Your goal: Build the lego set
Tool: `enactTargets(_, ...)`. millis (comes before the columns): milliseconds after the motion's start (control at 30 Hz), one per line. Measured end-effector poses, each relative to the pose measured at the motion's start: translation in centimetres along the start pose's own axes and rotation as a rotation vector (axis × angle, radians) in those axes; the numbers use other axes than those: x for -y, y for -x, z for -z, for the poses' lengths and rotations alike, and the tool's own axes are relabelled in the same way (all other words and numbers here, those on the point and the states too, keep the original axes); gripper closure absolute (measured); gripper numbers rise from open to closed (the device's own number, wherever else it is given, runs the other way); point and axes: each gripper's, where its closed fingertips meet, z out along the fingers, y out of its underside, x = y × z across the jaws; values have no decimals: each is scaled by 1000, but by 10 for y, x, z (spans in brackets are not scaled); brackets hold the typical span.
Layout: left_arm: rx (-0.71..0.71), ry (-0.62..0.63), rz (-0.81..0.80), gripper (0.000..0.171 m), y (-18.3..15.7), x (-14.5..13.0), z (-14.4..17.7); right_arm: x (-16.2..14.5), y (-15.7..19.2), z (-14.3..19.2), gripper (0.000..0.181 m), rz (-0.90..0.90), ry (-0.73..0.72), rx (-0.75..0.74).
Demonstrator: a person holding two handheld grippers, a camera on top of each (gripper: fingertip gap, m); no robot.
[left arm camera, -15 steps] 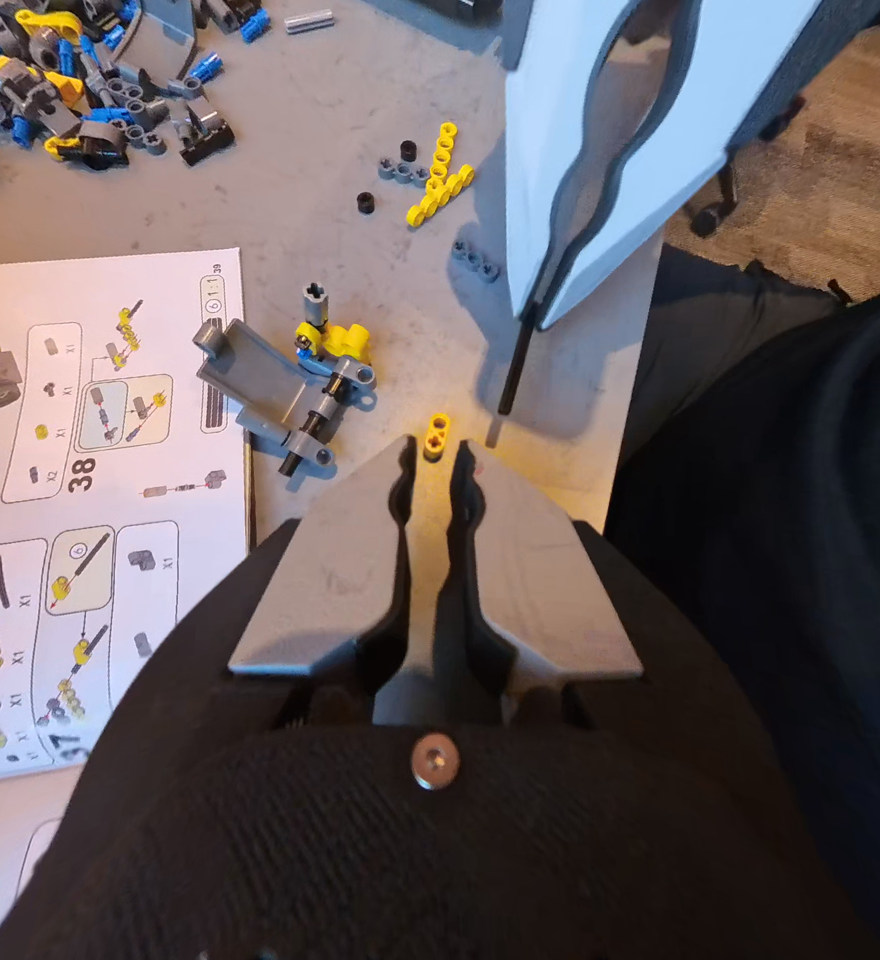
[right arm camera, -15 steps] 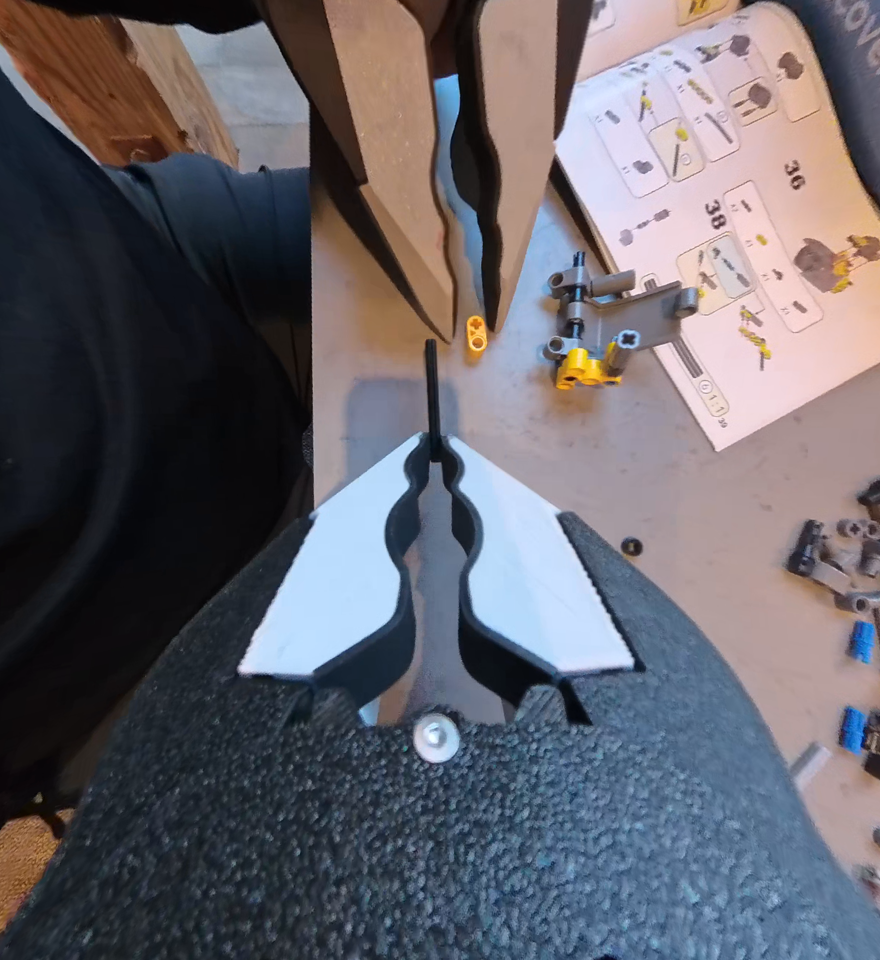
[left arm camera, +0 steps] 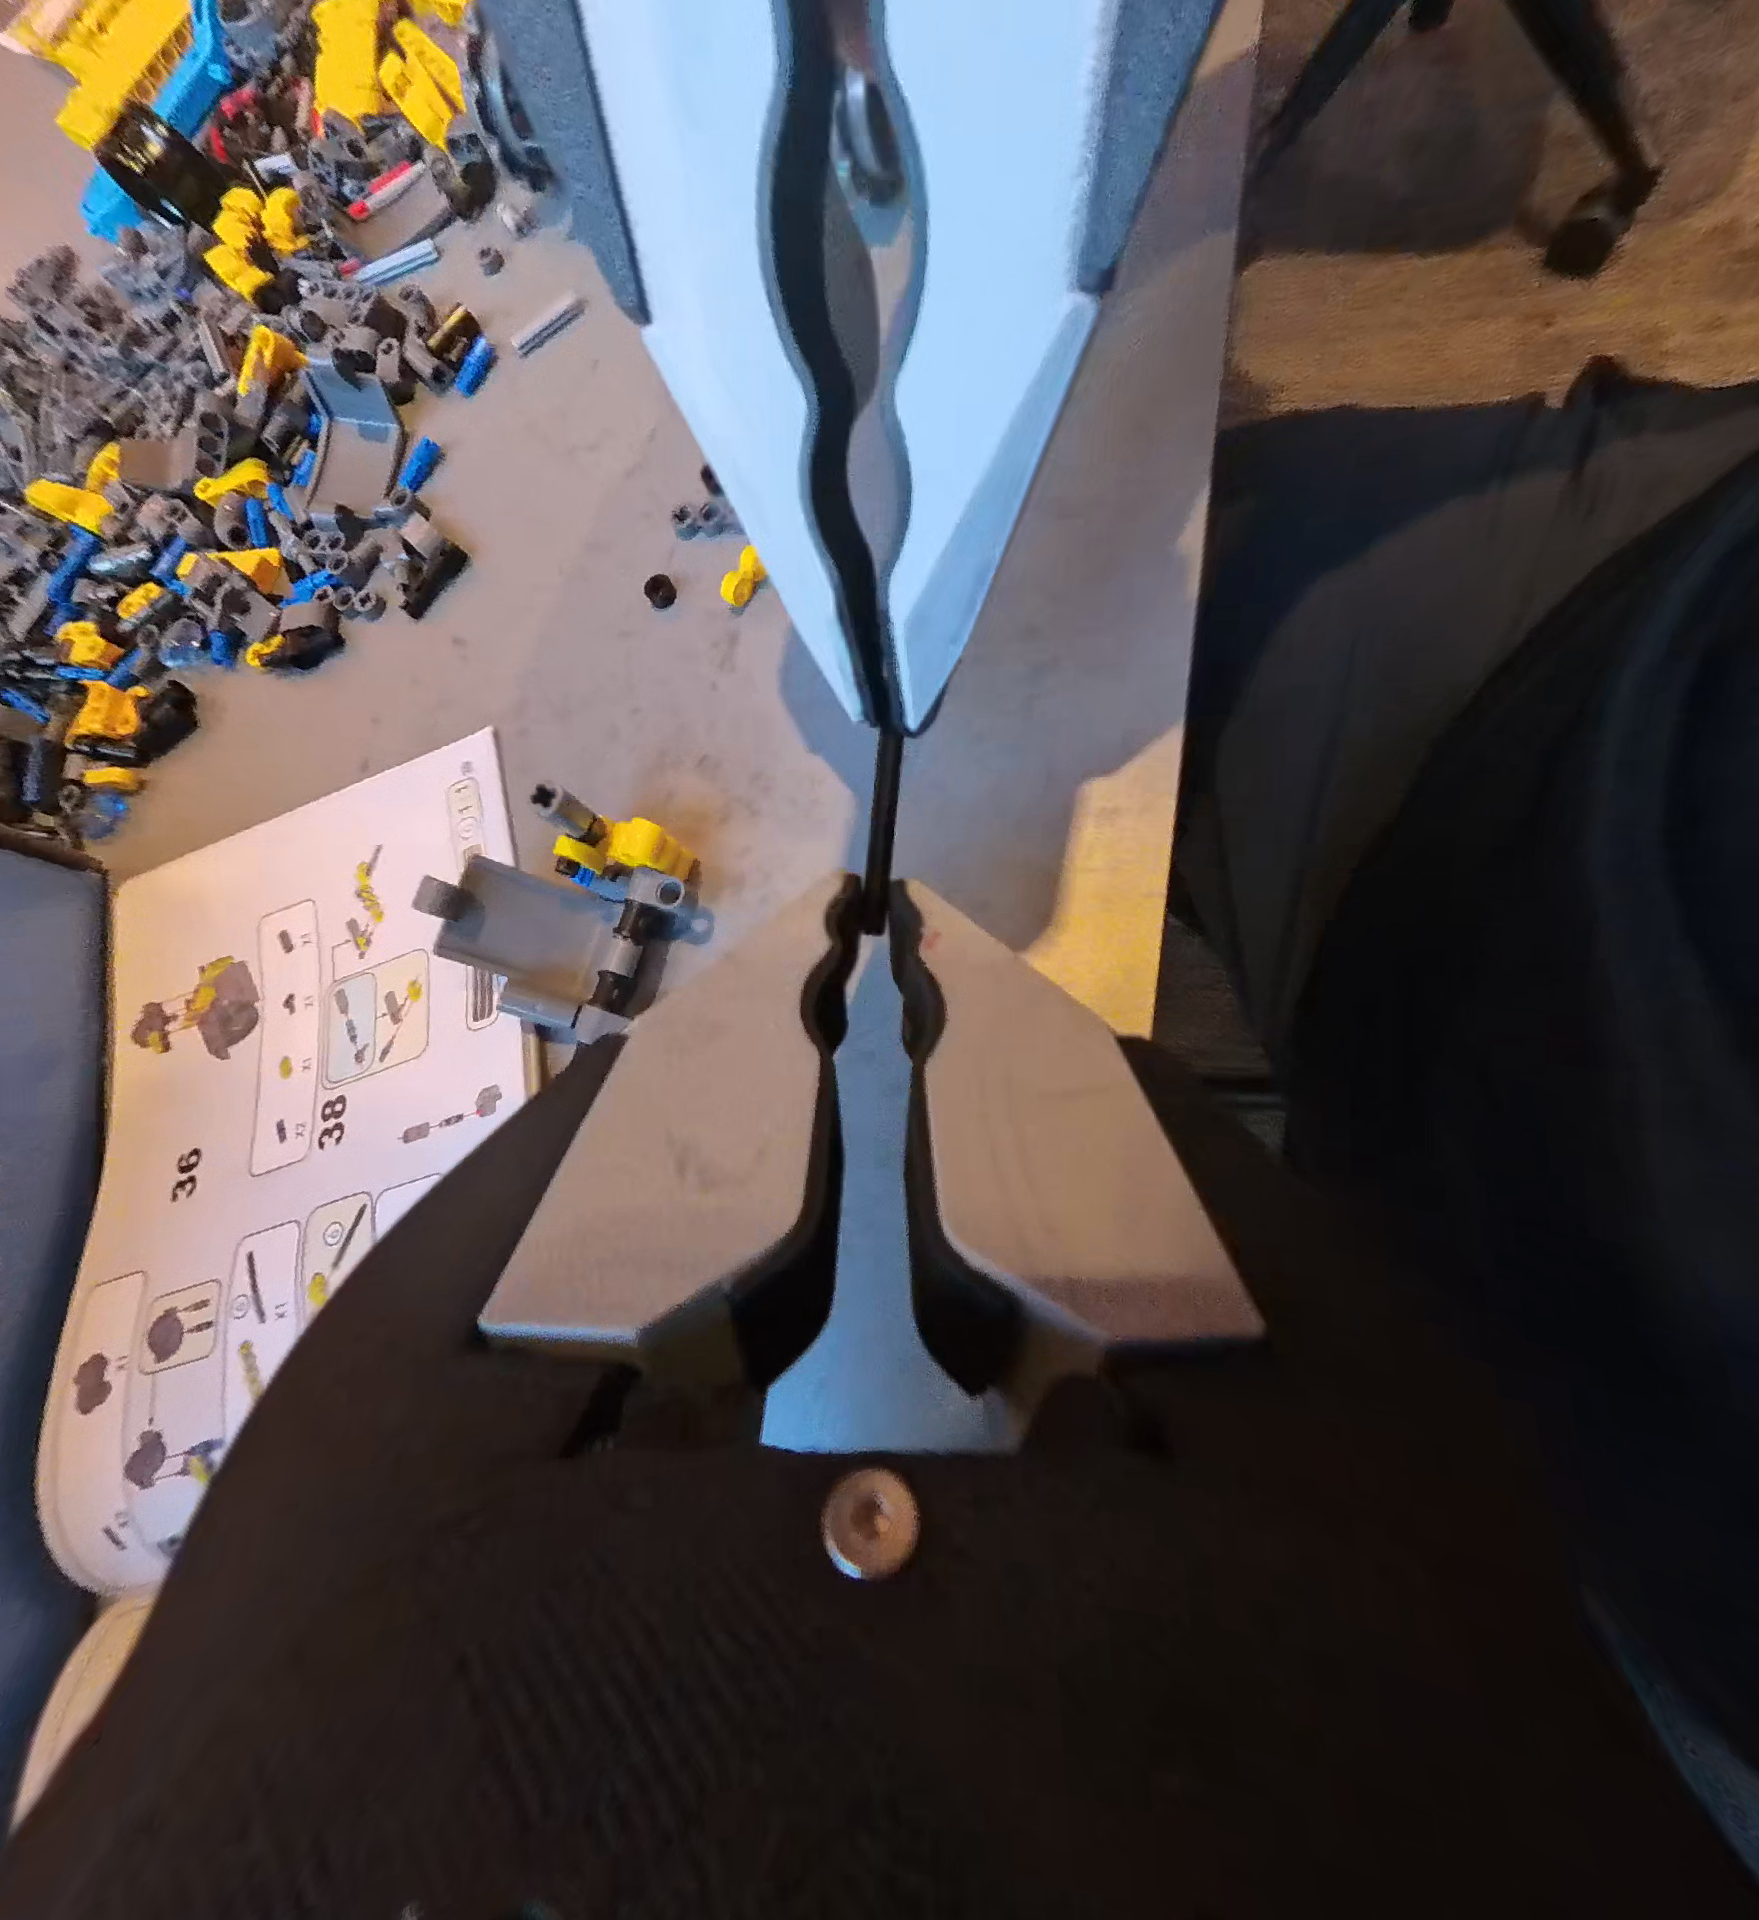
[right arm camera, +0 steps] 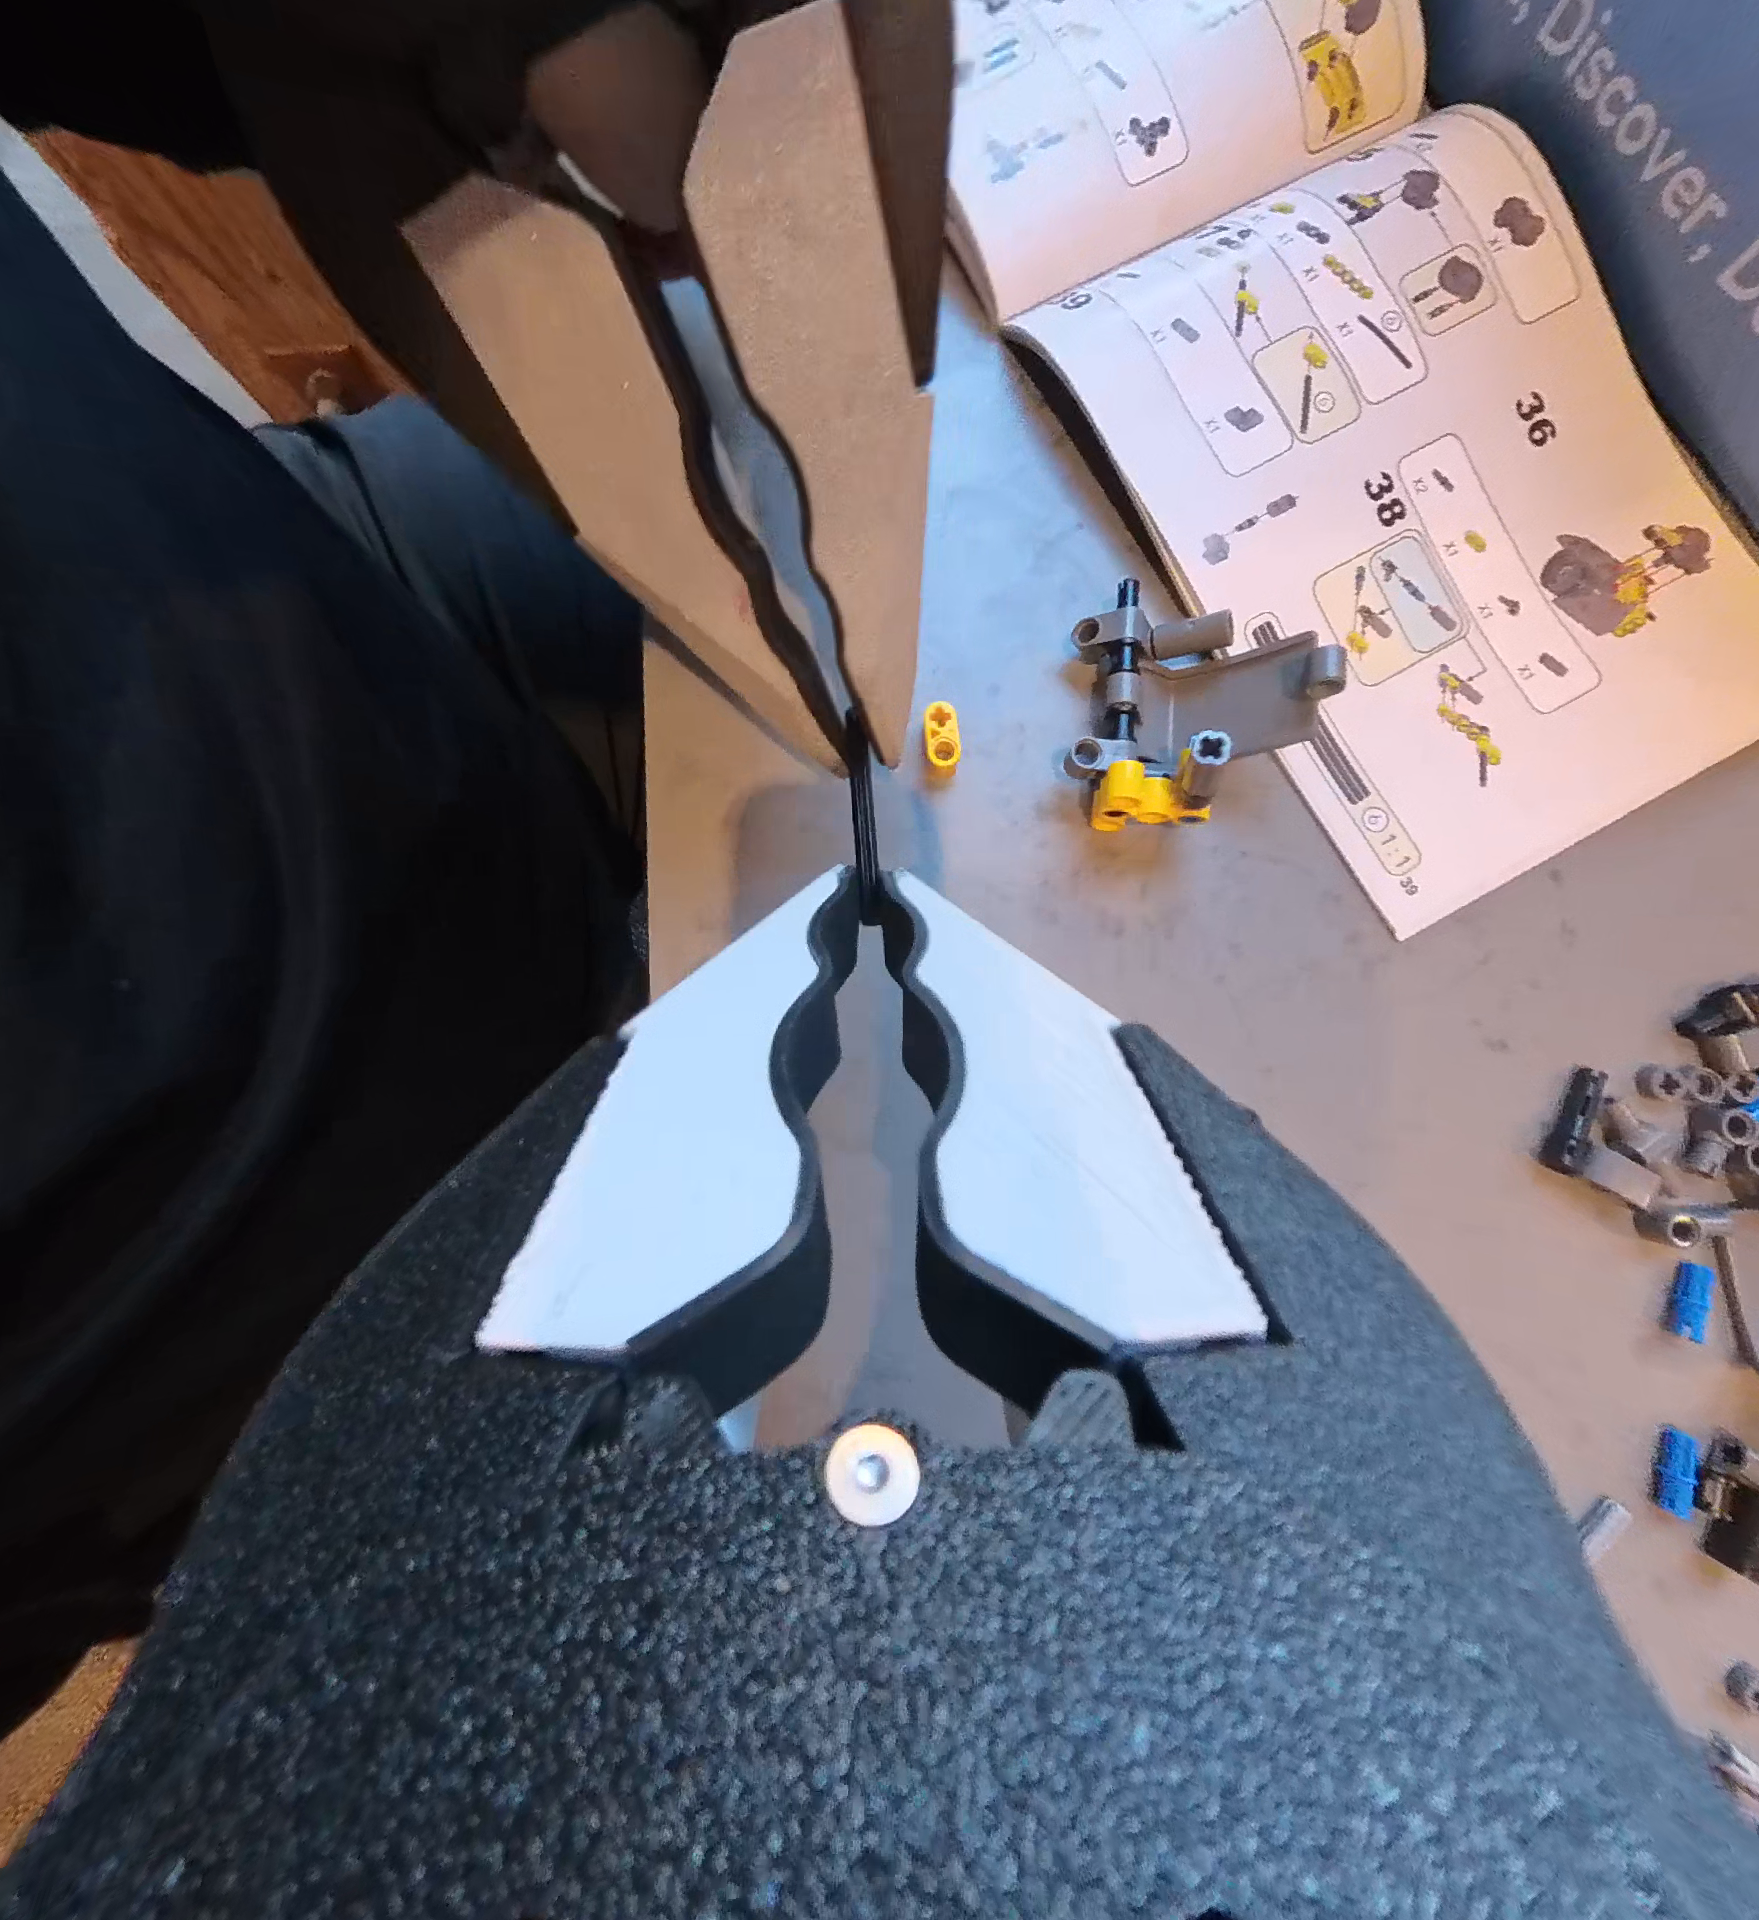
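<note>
Both grippers face each other tip to tip above the bench's near edge, the right gripper [right arm camera: 867, 883] and the left gripper [left arm camera: 873, 896] each with jaws closed on an end of the thin black axle [right arm camera: 862, 821], holding it level between them, clear of the small yellow connector [right arm camera: 941, 738] beside it.

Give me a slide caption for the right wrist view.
Both grippers, right and left, pinch one black axle end to end above the table.
</note>
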Motion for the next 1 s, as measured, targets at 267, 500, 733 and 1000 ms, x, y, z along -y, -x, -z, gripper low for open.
enactTargets(267,133,-329,71,168,7,22,25,35,0,27,161,-64,-335,15)
enactTargets(500,114,-410,69,168,3,29,35,45,7,28,164,-52,-392,53)
enactTargets(733,118,-434,88,168,2,30,40,50,11,27,175,7,-371,28)
enactTargets(1000,93,-475,141,168,2,31,47,55,13,26,177,32,-349,24)
